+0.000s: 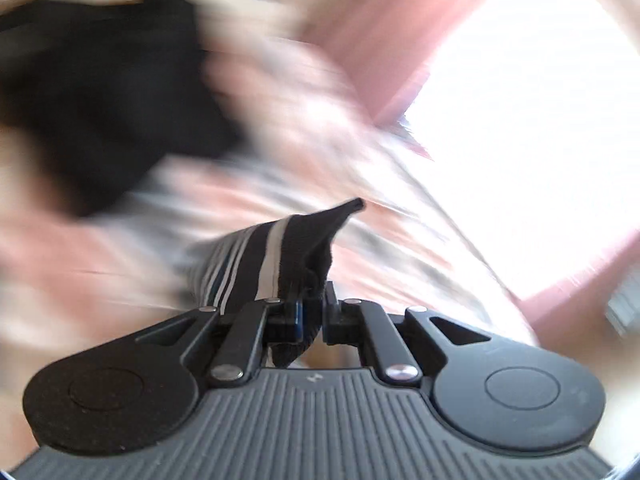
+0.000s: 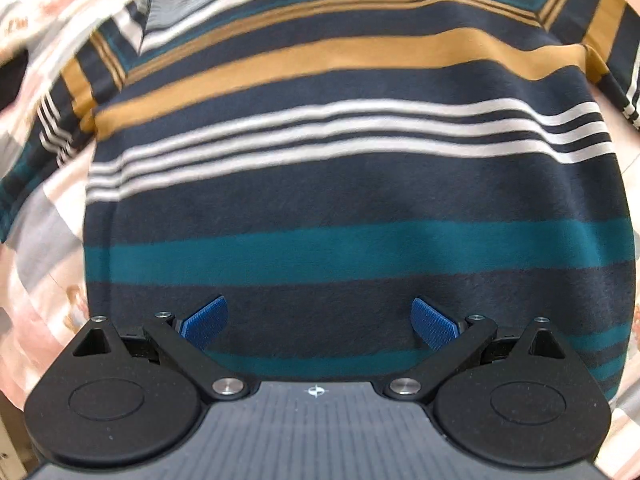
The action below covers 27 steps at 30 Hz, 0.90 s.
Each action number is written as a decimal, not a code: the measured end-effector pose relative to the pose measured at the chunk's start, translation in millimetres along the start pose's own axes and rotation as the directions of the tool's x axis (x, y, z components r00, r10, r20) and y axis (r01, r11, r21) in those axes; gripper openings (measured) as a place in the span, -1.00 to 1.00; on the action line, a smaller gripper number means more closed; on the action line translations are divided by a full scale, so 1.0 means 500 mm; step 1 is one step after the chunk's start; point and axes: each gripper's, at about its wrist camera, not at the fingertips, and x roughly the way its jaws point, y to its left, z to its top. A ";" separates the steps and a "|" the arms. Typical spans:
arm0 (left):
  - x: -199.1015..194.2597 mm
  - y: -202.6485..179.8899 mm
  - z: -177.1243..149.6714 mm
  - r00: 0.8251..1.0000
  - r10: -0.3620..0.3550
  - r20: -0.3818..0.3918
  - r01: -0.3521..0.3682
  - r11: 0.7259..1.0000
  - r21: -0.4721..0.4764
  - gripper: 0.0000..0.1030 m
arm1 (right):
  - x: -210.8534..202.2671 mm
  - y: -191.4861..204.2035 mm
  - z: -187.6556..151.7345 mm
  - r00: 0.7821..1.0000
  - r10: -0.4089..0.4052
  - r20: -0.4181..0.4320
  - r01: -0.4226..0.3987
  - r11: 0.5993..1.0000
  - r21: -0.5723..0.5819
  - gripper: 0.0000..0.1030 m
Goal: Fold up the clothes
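Observation:
A striped shirt [image 2: 352, 200], navy with teal, mustard and white bands, lies spread flat on a pink patterned bedsheet [image 2: 44, 240] and fills the right wrist view. My right gripper [image 2: 319, 320] is open and empty, its blue pads [image 2: 206, 320] wide apart just above the shirt's lower part. My left gripper [image 1: 316, 312] is shut on a bunched fold of the striped shirt [image 1: 276, 256], which sticks up past the fingers. The left wrist view is heavily blurred.
A dark black garment [image 1: 104, 96] lies on the bed at the upper left of the left wrist view. A bright window [image 1: 532, 112] with pink curtains stands beyond. The pink sheet [image 1: 80, 264] surrounds the shirt.

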 end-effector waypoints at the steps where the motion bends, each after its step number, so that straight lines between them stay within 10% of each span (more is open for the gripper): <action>1: 0.030 -0.067 -0.027 0.994 -0.100 -0.045 0.102 0.994 0.029 -0.89 | -0.013 -0.017 0.007 0.999 0.014 0.030 -0.014 1.000 0.012 0.95; 4: 0.135 -0.221 -0.150 0.931 -0.302 -0.203 0.314 0.949 0.028 -0.77 | -0.058 -0.070 0.031 0.990 0.051 0.132 -0.058 0.997 0.045 0.93; 6: 0.219 -0.283 -0.256 0.875 -0.354 -0.330 0.380 0.925 0.016 -0.29 | -0.091 -0.127 0.050 0.973 0.043 0.226 -0.066 0.993 0.094 0.93; 11: 0.330 -0.291 -0.480 0.798 -0.171 -0.578 0.236 0.971 0.037 -0.51 | -0.137 -0.305 0.079 0.924 0.012 0.382 -0.132 0.948 0.289 0.85; 15: 0.272 -0.255 -0.451 0.826 -0.082 -0.557 0.192 0.971 0.142 -0.50 | -0.118 -0.411 0.071 0.859 0.207 0.468 -0.405 0.834 0.374 0.31; 20: 0.215 -0.182 -0.332 0.873 0.046 -0.486 0.062 0.977 0.205 -0.44 | -0.052 -0.388 0.106 0.768 0.445 0.461 -0.598 0.756 0.265 0.20; 24: 0.224 -0.133 -0.278 0.893 0.124 -0.434 -0.034 0.977 0.209 -0.44 | 0.011 -0.337 0.179 0.749 0.507 0.427 -0.629 0.747 0.216 0.20; 27: 0.236 -0.104 -0.260 0.896 0.137 -0.422 -0.075 0.984 0.161 -0.43 | 0.055 -0.309 0.234 0.779 0.486 0.395 -0.580 0.798 0.163 0.20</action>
